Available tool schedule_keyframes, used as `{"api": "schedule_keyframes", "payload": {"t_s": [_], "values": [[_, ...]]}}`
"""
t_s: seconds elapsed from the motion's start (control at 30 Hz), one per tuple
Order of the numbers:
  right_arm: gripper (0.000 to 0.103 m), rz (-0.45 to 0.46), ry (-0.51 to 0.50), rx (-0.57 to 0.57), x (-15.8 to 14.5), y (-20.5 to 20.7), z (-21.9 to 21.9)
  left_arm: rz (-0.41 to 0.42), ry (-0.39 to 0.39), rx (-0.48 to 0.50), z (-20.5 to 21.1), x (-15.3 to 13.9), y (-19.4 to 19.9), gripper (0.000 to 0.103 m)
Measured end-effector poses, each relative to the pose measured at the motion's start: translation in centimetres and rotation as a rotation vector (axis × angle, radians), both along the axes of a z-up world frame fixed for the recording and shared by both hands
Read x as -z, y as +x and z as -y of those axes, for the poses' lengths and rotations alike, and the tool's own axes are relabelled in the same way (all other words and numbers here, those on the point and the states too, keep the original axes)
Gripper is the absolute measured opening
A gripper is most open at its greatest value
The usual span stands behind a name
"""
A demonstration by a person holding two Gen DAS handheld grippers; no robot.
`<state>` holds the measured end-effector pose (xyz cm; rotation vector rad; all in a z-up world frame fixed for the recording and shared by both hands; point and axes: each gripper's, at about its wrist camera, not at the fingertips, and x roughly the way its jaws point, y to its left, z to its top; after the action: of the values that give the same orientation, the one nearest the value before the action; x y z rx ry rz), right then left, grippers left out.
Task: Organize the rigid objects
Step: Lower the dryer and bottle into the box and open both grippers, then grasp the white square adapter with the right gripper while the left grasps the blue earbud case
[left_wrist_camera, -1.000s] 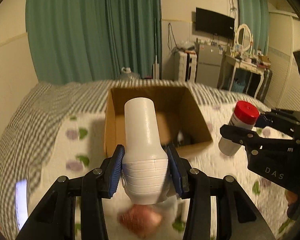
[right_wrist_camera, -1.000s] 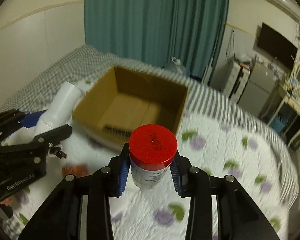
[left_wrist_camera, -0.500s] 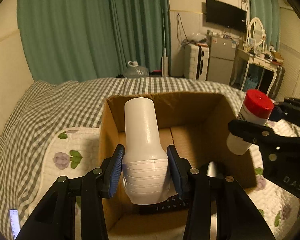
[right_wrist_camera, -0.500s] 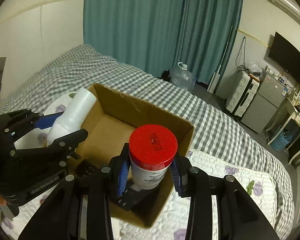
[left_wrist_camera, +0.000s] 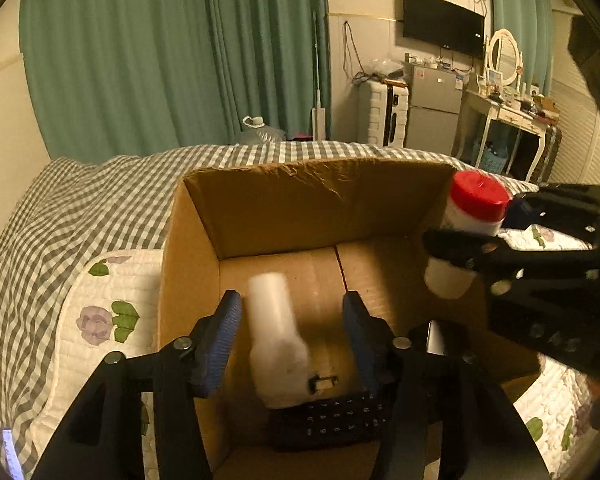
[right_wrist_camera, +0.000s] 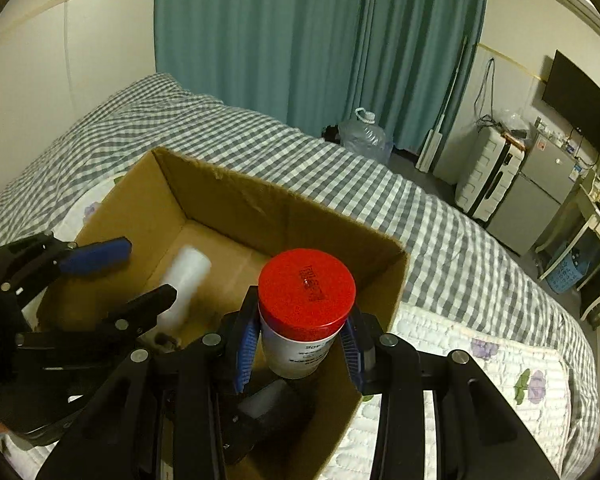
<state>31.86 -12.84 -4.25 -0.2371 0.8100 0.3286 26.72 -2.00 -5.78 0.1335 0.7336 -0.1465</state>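
Observation:
An open cardboard box (left_wrist_camera: 284, 200) sits on the bed; it also shows in the right wrist view (right_wrist_camera: 236, 192). My left gripper (left_wrist_camera: 292, 332) is open over the box, jaws spread wide. A white bottle (left_wrist_camera: 274, 344) is blurred between and below them, dropping into the box; it shows in the right wrist view (right_wrist_camera: 186, 276) too. My right gripper (right_wrist_camera: 300, 344) is shut on a white jar with a red lid (right_wrist_camera: 305, 312), held over the box's right side; the jar also shows in the left wrist view (left_wrist_camera: 465, 232).
A black remote with number keys (left_wrist_camera: 331, 424) and another dark object (right_wrist_camera: 268, 412) lie in the box bottom. The bed has a grey checked cover (left_wrist_camera: 80, 208) and a floral quilt (right_wrist_camera: 499, 392). Green curtains, a fridge and a suitcase stand behind.
My left gripper opened and let go of the white bottle, which is falling into the box. Both grippers have moved forward over the box. The right gripper still holds the jar.

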Motion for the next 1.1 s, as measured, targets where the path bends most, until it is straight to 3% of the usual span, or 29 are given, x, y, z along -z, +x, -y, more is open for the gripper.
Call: {"api": "schedule_keyframes", "payload": {"t_s": [0.23, 0.27, 0.37, 0.47, 0.87, 0.97, 1.1], "values": [[0.039, -0.015, 0.022, 0.007, 0.0, 0.0, -0.1, 0.03, 0.006, -0.014, -0.8, -1.3, -1.2, 0.06], [0.041, -0.009, 0.023, 0.014, -0.2, -0.1, 0.1, 0.035, 0.008, -0.022, -0.9, -1.6, -1.5, 0.06], [0.062, 0.022, 0.059, 0.047, -1.4, -0.6, 0.7, 0.047, 0.008, -0.033, -1.2, -2.6, -2.3, 0.061], [0.063, 0.051, 0.083, 0.065, -2.8, -1.6, 1.3, 0.069, 0.002, -0.049, -1.6, -4.0, -3.9, 0.063], [0.083, 0.214, 0.092, 0.076, -10.4, -12.2, 2.2, 0.085, 0.026, -0.075, -2.7, -6.9, -11.8, 0.067], [0.086, 0.215, 0.103, 0.074, -10.0, -14.9, 2.6, 0.077, 0.04, -0.082, -2.9, -6.7, -13.4, 0.067], [0.086, 0.182, 0.071, 0.087, -7.2, -17.6, 3.0, 0.044, 0.05, -0.098, -3.1, -5.0, -14.9, 0.067]]}}
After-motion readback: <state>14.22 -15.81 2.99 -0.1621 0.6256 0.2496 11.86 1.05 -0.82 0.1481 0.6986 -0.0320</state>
